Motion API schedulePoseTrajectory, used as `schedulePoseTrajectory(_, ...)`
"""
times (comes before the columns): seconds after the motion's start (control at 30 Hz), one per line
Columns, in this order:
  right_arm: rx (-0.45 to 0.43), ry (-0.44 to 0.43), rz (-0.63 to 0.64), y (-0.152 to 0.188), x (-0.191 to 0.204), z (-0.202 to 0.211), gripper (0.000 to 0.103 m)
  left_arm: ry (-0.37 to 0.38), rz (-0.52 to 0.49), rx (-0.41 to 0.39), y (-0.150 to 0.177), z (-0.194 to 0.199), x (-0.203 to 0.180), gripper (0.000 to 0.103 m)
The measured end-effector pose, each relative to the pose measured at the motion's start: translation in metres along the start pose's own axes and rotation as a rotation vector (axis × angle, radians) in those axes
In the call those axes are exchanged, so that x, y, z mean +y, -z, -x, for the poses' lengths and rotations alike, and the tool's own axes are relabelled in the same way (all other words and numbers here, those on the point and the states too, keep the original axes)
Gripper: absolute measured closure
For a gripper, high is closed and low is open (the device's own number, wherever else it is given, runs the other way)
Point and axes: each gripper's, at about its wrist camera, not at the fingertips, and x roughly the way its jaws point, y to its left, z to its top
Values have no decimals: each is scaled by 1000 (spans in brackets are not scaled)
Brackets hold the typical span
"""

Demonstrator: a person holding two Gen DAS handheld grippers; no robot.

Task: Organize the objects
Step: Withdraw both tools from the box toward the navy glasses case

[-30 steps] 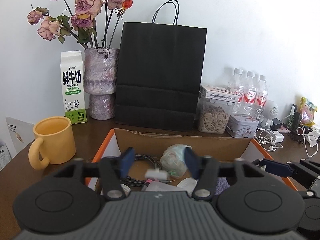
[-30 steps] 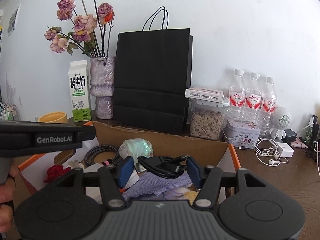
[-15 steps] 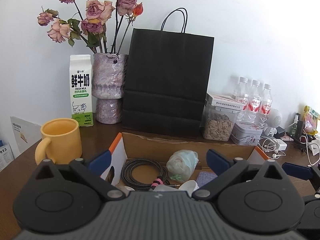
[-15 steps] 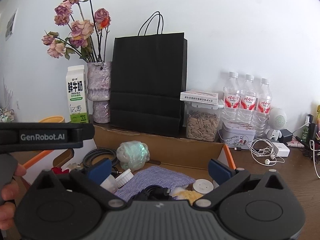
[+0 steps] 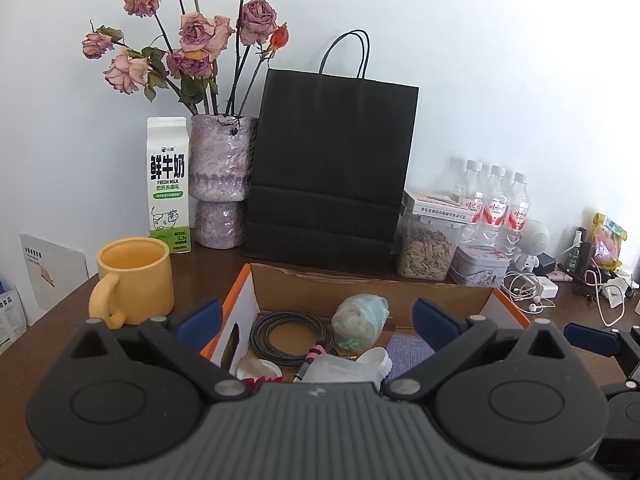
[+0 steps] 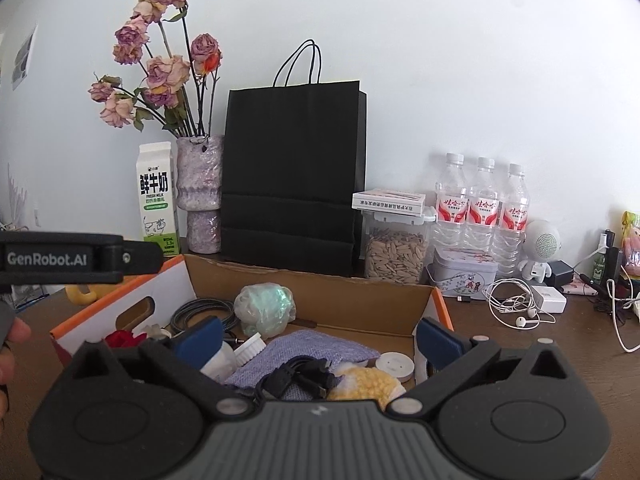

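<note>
Jaws of each hand-held gripper, left (image 5: 316, 318) and right (image 6: 316, 336), have spread wide over the box (image 6: 312, 280).

Dark brown wooden table (image 5: 208, 268) against a white wall. Resting on it, left to right: yellow mug (image 5: 134, 282), milk carton (image 5: 168, 184), purple vase (image 5: 220, 184) of dried roses, upright black paper bag (image 5: 328, 168), clear seed container (image 6: 394, 254), decorated tin (image 6: 464, 274), three water bottles (image 6: 482, 208), white earphones (image 6: 516, 308) and charger (image 6: 550, 298). An open cardboard box (image 6: 320, 284) sits in front of the bag.
</note>
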Motion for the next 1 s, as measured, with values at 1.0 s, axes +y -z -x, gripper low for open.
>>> schedulePoseTrajectory(1.0, 234, -461, 395, 52, 19, 67, 0, -107, -62, 302, 89, 111, 67, 0)
